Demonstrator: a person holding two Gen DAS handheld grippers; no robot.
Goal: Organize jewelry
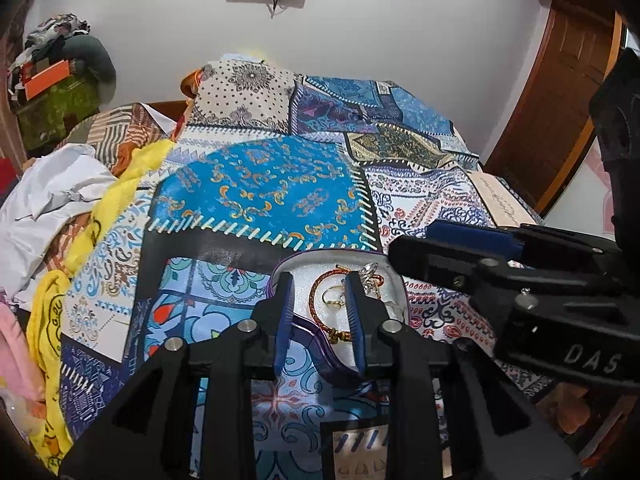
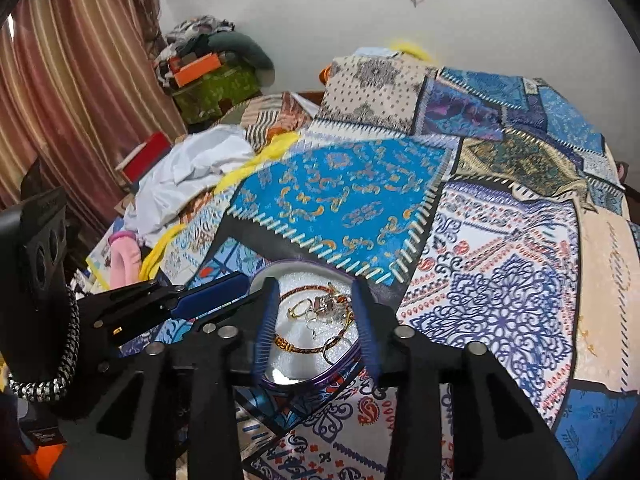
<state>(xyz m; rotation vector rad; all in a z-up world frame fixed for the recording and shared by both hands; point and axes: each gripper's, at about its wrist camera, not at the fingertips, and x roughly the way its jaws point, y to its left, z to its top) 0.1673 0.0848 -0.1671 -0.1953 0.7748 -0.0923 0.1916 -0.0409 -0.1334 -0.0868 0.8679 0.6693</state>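
Observation:
A purple-rimmed jewelry box (image 1: 394,280) with a white foam lining lies open on the patterned bedspread. It holds a braided orange-gold bracelet (image 1: 314,300), a gold ring (image 1: 334,300) and silver pieces (image 1: 370,276). My left gripper (image 1: 318,280) is open, its blue pads over the box's left side. My right gripper (image 2: 316,284) is open and straddles the same box (image 2: 340,368), where the bracelet (image 2: 300,346), ring (image 2: 298,308) and silver pieces (image 2: 326,306) show. Each gripper shows in the other's view, the right one (image 1: 460,248) and the left one (image 2: 208,292).
The patchwork bedspread (image 1: 260,184) covers the bed. White and yellow cloths (image 1: 60,200) are heaped at its left. A wooden door (image 1: 560,100) stands at the right, a striped curtain (image 2: 80,80) at the left, and a piled green box (image 2: 216,84) at the back.

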